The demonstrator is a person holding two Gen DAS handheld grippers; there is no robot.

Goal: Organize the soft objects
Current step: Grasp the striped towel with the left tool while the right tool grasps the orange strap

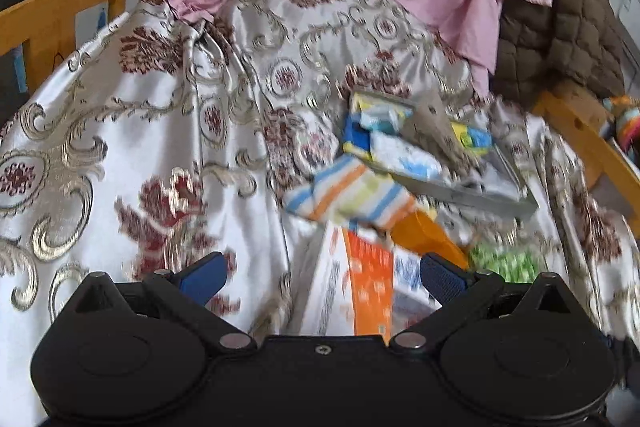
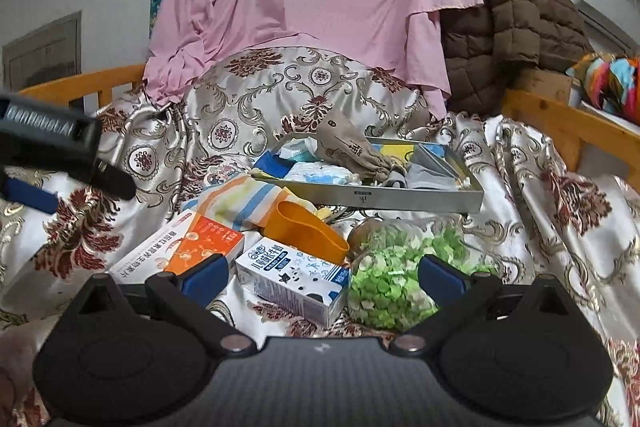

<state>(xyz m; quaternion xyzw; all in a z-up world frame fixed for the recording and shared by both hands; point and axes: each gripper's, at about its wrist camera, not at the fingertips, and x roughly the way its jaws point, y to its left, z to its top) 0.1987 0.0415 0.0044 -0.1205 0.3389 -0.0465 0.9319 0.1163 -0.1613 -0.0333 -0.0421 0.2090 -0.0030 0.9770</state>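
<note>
On the satin bedspread ahead of us, we see the striped sock lying just outside the near-left corner of the metal tray, touching the orange scoop. Our right gripper hangs spread wide and empty over the milk carton, with the sock ahead and slightly left of it, beyond the orange box. Our left gripper is likewise open, holding nothing; in its blurred view the sock sits just ahead, a little right of centre. The sock's long axis runs roughly left to right, its right end meeting the scoop. Inside the tray we make out a brown sock lying diagonally over folded cloths. A bag of green pieces rests near our right finger.
</note>
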